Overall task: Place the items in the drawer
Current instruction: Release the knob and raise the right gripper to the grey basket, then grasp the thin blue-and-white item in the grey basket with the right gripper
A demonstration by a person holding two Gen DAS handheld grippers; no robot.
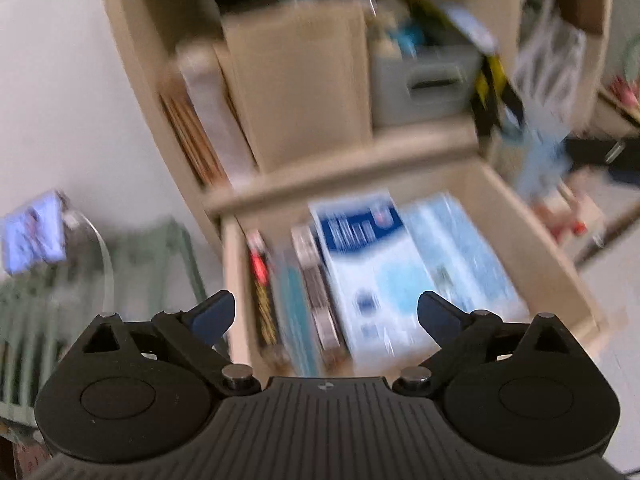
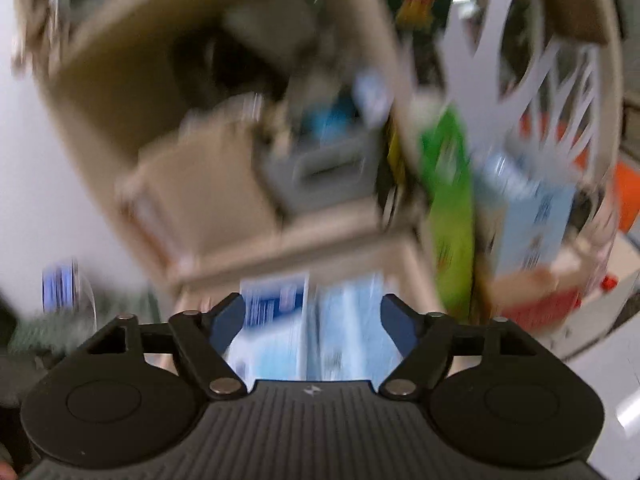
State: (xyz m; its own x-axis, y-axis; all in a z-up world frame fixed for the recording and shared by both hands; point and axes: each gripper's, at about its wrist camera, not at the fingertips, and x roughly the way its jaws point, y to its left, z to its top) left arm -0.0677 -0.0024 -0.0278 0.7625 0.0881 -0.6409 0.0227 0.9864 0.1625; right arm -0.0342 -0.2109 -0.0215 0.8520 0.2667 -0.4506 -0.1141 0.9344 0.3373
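Both views are blurred by motion. In the left wrist view a beige drawer (image 1: 532, 232) stands pulled out of a beige shelf unit. Inside lie a white and blue box (image 1: 372, 272), a pale blue pack (image 1: 460, 256) and slim packets (image 1: 316, 300) at its left side. My left gripper (image 1: 326, 312) hovers above the drawer, jaws wide open, nothing between them. In the right wrist view my right gripper (image 2: 312, 320) is open and empty too, above the same white and blue box (image 2: 276, 320) and pale blue pack (image 2: 352, 332).
Above the drawer a shelf holds a cardboard box (image 1: 300, 84) and a grey bin (image 1: 424, 84). A green pack (image 2: 452, 208) and a light blue box (image 2: 528, 216) stand to the right of the shelf unit. A green slatted chair (image 1: 44, 304) is at left.
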